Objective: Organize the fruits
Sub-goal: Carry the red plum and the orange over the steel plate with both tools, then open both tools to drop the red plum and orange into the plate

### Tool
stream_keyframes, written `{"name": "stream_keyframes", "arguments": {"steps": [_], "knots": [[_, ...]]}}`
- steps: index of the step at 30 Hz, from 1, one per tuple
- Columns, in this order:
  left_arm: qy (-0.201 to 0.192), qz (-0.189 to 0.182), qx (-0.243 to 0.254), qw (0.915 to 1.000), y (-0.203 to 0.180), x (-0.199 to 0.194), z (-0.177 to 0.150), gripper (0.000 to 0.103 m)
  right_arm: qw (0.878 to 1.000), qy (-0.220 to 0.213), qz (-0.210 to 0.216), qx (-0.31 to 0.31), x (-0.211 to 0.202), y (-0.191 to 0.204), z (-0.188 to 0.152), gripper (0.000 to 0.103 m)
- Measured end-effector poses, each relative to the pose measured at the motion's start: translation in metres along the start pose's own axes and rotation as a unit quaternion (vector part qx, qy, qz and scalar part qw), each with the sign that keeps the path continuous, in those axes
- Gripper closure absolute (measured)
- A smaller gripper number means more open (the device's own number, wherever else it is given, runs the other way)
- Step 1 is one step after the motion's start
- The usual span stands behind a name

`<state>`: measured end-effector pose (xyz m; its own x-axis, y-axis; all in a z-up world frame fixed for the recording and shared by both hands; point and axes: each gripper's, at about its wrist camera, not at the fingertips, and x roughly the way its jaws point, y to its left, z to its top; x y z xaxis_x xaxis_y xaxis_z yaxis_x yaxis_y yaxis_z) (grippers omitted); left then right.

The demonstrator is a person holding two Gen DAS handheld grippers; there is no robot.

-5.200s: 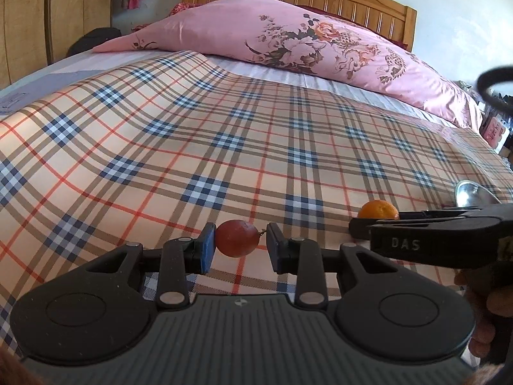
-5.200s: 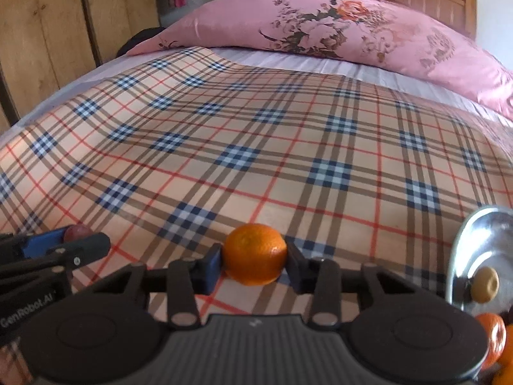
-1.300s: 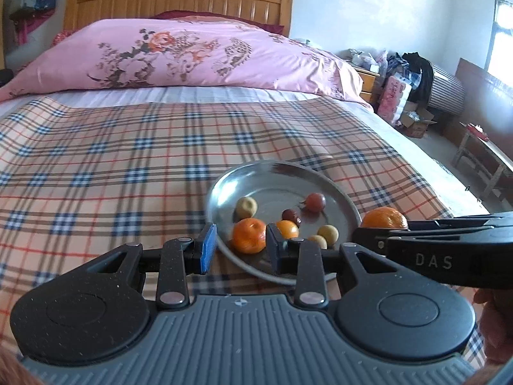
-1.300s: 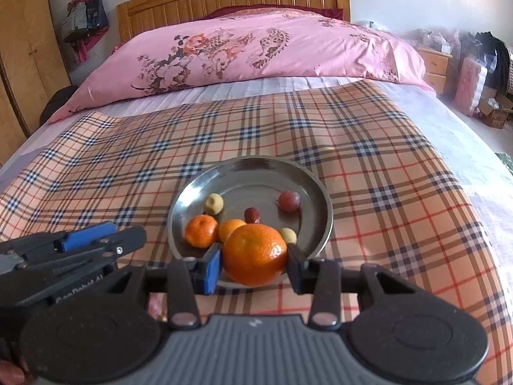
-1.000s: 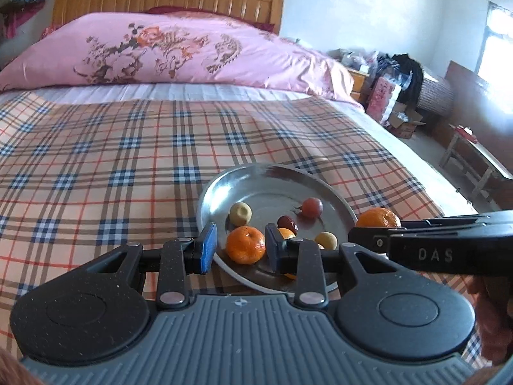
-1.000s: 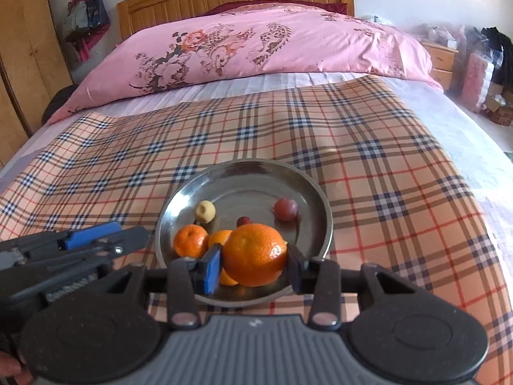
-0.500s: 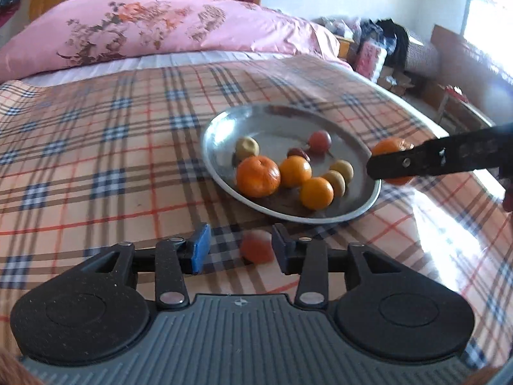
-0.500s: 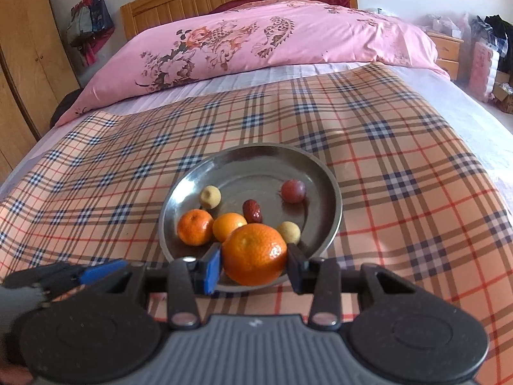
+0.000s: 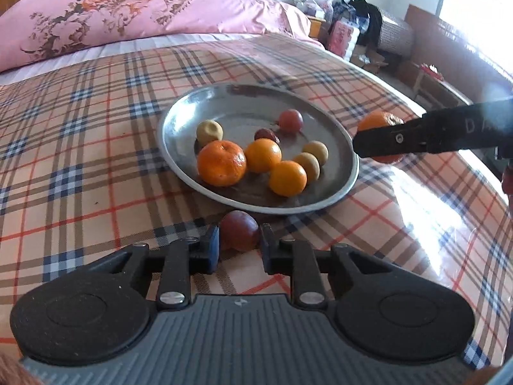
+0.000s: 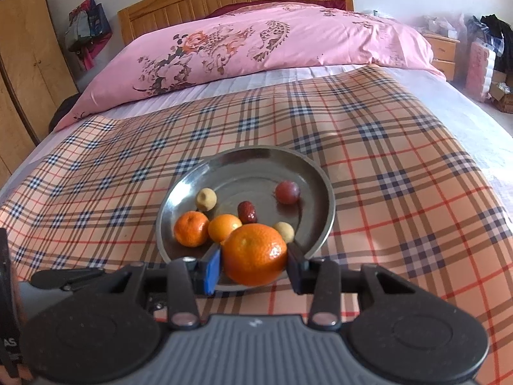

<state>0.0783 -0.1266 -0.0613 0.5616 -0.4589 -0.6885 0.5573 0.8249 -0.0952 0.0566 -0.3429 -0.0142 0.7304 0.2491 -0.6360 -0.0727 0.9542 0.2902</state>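
Grape [image 9: 239,230] (red, just short of the plate [image 9: 348,173] rim) is pinched in the left gripper [image 9: 239,249], whose jaws have just been closing; the right gripper [image 10: 253,264] clamps a tangerine [image 10: 255,258] over the rim.

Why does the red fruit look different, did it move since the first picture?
Yes. The red fruit, between the left gripper jaws, has come from far left of the metal plate to just before its near rim.

We see the left gripper [image 9: 239,252] up close: a ribbed grey body between two round black discs, silver screws on black linkage arms, one blue-faced pad. The right gripper [image 10: 253,268] matches it, white lettering along its black side.
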Motion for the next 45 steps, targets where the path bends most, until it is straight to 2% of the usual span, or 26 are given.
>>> {"name": "stream_keyframes", "arguments": {"steps": [8, 14, 19, 31, 44, 45], "knots": [[-0.028, 0.017, 0.004, 0.9994, 0.001, -0.028, 0.008, 0.078, 1.0, -0.001, 0.007, -0.012, 0.0, 0.005, 0.005, 0.063], [-0.055, 0.032, -0.006, 0.998, 0.0, -0.039, 0.04, 0.078, 1.0, -0.007, 0.01, -0.02, -0.003, 0.012, 0.019, 0.063], [-0.071, 0.04, -0.009, 0.9966, -0.008, -0.032, 0.066, 0.078, 1.0, -0.015, 0.007, -0.026, -0.002, 0.014, 0.033, 0.063], [-0.049, 0.044, -0.033, 0.9973, -0.014, 0.021, 0.082, 0.078, 1.0, 0.013, -0.028, -0.006, 0.042, -0.002, 0.049, 0.063], [-0.031, 0.042, -0.052, 0.9973, -0.006, 0.05, 0.079, 0.078, 0.999, 0.037, -0.021, 0.02, 0.079, -0.016, 0.047, 0.062], [-0.033, 0.04, -0.054, 0.9972, -0.006, 0.05, 0.078, 0.075, 0.999, 0.034, -0.017, 0.019, 0.08, -0.017, 0.047, 0.061]]}}
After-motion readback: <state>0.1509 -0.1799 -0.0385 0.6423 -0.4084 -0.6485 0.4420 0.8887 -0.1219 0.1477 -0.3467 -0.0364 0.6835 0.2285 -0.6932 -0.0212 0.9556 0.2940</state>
